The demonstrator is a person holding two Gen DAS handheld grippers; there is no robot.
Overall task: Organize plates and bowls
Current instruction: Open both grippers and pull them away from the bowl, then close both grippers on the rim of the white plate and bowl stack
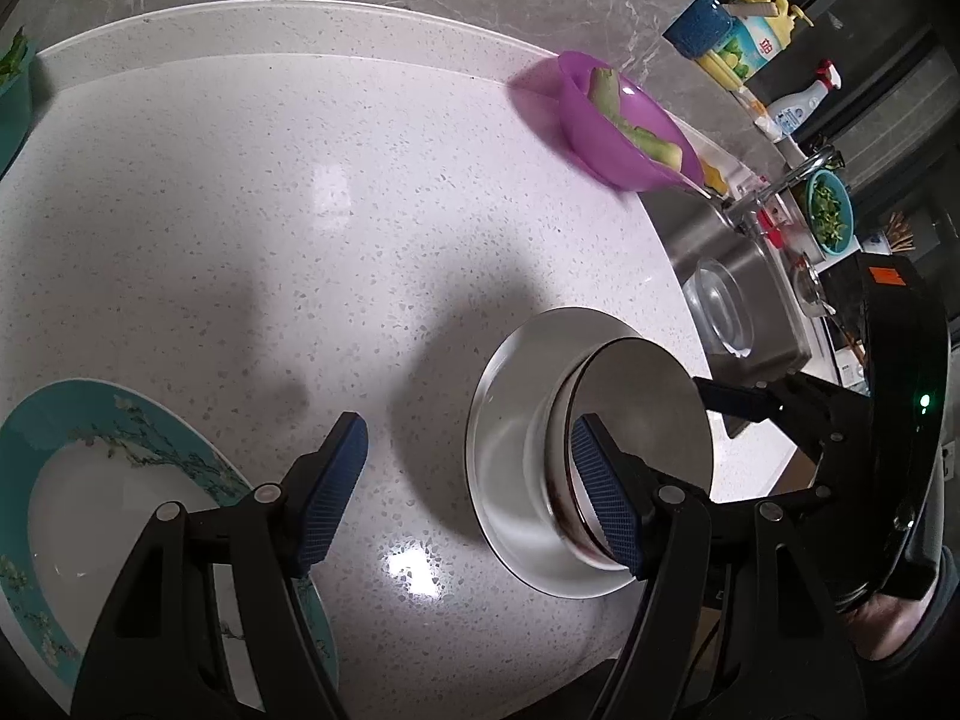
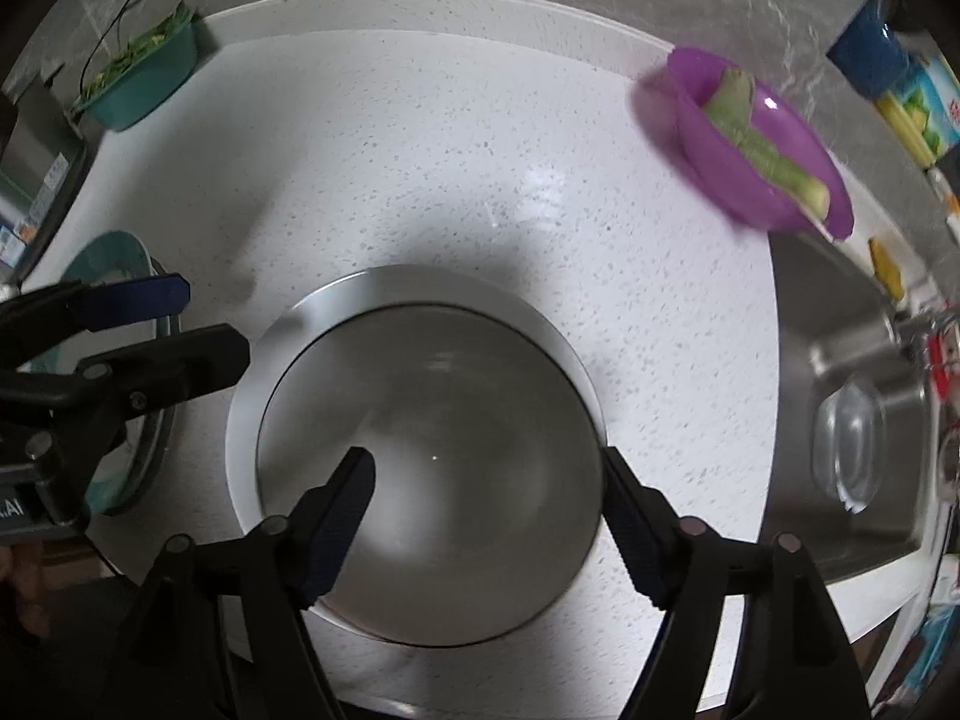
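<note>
right gripper [image 2: 489,516]: fingers apart astride round steel bowl [image 2: 429,450] | bowl sits in white plate [image 2: 252,396] | white speckled bench [image 2: 420,168]

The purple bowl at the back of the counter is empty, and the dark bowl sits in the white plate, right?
Not quite. The purple bowl isn't empty: pale green vegetable pieces lie in it, as the right wrist view shows. The rest holds: it stands at the back of the counter, and the dark bowl does sit in the white plate.

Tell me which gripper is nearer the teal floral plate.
Left. The left gripper hangs right beside the teal floral plate; the right gripper is off over the bowl, which sits on a white plate.
</note>
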